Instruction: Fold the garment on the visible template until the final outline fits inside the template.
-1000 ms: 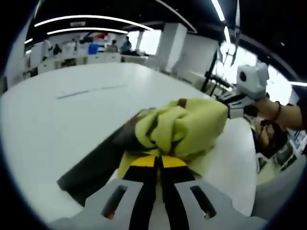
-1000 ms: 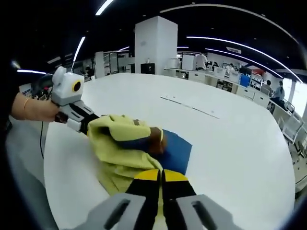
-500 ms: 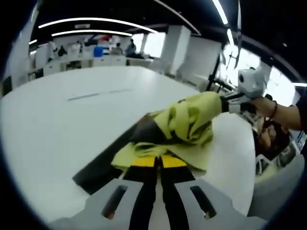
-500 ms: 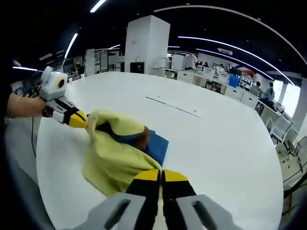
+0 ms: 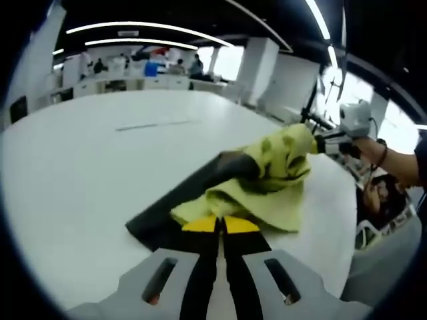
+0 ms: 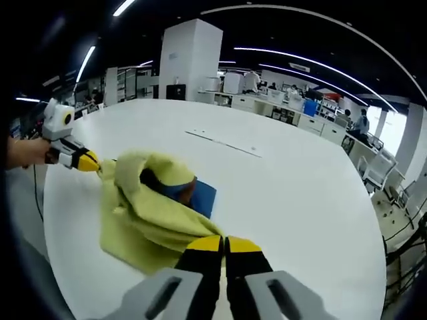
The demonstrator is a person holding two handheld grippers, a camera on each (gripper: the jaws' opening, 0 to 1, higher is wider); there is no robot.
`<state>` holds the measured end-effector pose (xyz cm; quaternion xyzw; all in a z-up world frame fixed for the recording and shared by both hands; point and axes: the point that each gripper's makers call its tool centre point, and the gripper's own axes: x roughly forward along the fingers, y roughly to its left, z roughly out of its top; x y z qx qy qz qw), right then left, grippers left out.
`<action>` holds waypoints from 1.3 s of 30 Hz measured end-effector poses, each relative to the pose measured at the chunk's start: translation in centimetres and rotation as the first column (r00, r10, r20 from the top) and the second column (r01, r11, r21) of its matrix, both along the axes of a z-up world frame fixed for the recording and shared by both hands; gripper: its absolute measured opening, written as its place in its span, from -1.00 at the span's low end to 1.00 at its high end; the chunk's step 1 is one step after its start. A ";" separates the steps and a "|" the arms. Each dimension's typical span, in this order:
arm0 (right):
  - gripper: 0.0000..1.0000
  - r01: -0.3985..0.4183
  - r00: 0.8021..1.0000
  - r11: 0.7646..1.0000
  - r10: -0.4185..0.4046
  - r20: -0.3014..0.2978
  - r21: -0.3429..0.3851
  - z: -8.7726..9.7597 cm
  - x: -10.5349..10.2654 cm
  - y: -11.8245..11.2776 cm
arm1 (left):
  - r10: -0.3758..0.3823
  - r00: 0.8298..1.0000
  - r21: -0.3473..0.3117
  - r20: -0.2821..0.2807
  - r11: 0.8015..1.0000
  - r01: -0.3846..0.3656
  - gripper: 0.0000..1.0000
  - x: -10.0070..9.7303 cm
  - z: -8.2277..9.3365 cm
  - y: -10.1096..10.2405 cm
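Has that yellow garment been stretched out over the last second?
Yes. The yellow garment is drawn out longer across the white table, uncovering less of the blue template.

bare table beyond, garment heaped ahead

yellow garment, bunched and held up at two ends, drapes over dark template.

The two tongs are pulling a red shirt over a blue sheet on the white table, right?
Not red: the right gripper view shows a yellow garment. Both tongs, left and right, grip it over the blue sheet on the white table.
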<state>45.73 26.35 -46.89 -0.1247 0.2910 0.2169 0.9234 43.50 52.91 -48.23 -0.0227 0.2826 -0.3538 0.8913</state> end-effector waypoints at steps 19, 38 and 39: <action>-1.00 0.080 0.994 0.994 -0.075 -0.076 0.068 -1.3 -2.6 -1.5 | -0.026 0.998 0.022 -0.051 0.999 0.027 -1.00 -5.2 -0.7 1.3; -0.70 0.068 0.995 0.992 -0.060 -0.077 0.109 -1.1 -3.7 -1.4 | -0.007 0.999 0.000 -0.041 1.000 0.007 -0.72 -6.0 0.0 1.7; -0.69 0.062 0.996 0.992 -0.054 -0.073 0.114 -0.8 -3.6 -1.2 | -0.010 0.999 -0.004 -0.037 1.000 0.010 -0.70 -5.9 0.2 1.6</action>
